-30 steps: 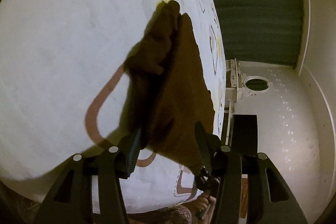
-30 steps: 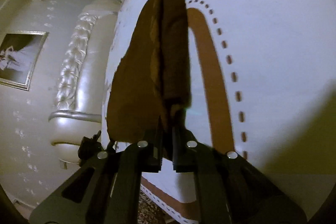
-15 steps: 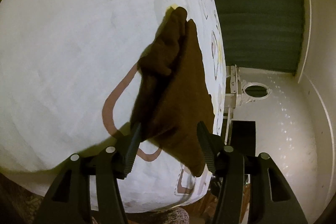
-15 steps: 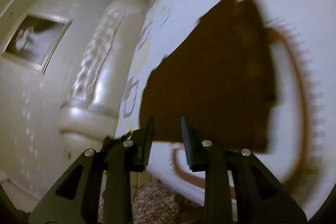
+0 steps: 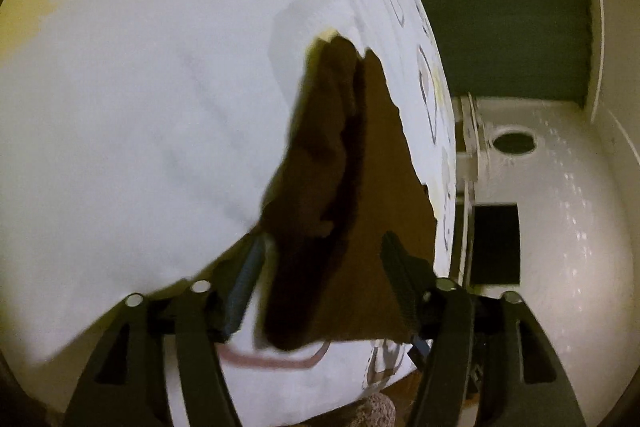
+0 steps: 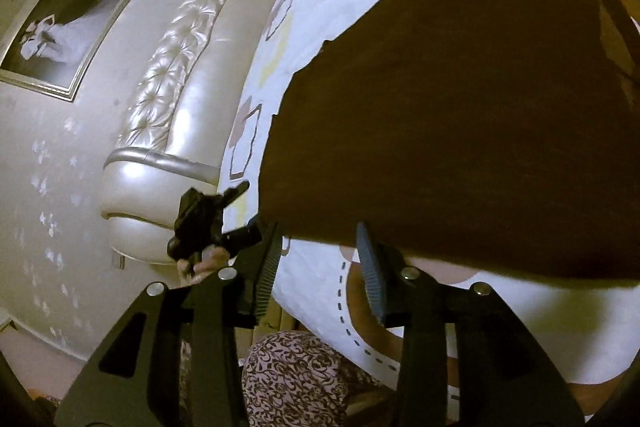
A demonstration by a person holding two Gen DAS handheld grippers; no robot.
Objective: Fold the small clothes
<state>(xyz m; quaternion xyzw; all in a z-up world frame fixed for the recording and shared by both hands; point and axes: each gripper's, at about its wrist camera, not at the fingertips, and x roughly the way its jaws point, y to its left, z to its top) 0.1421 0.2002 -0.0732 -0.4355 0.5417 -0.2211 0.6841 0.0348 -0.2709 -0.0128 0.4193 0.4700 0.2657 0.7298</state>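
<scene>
Opening wider, the jaws of the left gripper [image 5: 322, 277] are standing apart on either side of the near end of the dark brown, soft fabric garment [image 5: 344, 187]; the pads are not pressing on it, so the cloth is lying free on the white bed sheet with brown and yellow printed shapes [image 5: 160, 107]. This looks like a release after a fold, since a thicker doubled ridge is running along the garment's left side. The right gripper [image 6: 316, 261] is opening too, its jaws partly apart and empty, sitting just short of the garment's near edge [image 6: 460, 127] above the sheet's edge. Beyond it, the person's hand is holding the left tool in front of the pearly tufted headboard [image 6: 172, 107]. Below, patterned clothing of the person is showing.
</scene>
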